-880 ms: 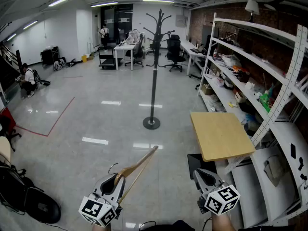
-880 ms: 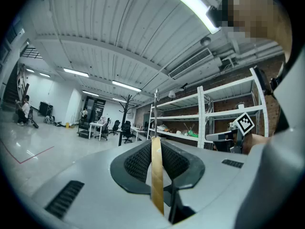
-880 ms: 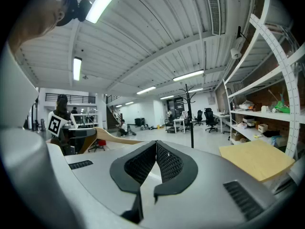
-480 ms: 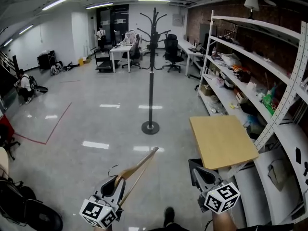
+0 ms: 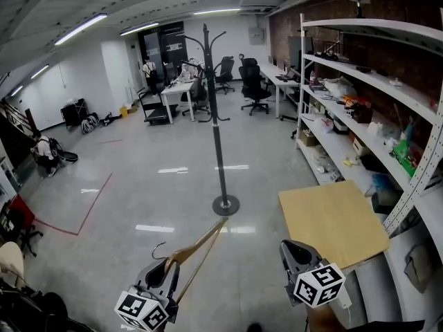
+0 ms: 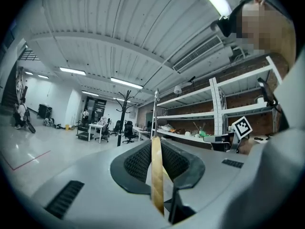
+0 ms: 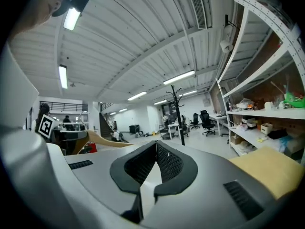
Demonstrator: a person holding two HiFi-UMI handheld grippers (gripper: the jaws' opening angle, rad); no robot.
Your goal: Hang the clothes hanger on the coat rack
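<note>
low at left, wooden hanger (image 5: pixel 199 245) was clamped in left gripper (image 5: pixel 160 274), hook (image 5: pixel 160 244) left free, likely for catching coat rack (image 5: pixel 215 116), well apart ahead; right gripper (image 5: pixel 296 256) was carried closed, empty.

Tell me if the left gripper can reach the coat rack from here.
Probably not yet: the left gripper, shut on the hanger, is well short of the coat rack. Only floor lies between, so walking closer should do.

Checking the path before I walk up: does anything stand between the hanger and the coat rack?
Nothing visible does. The hanger, clamped in the left gripper, points at the coat rack across bare floor; the wooden tabletop sits off to the right.
</note>
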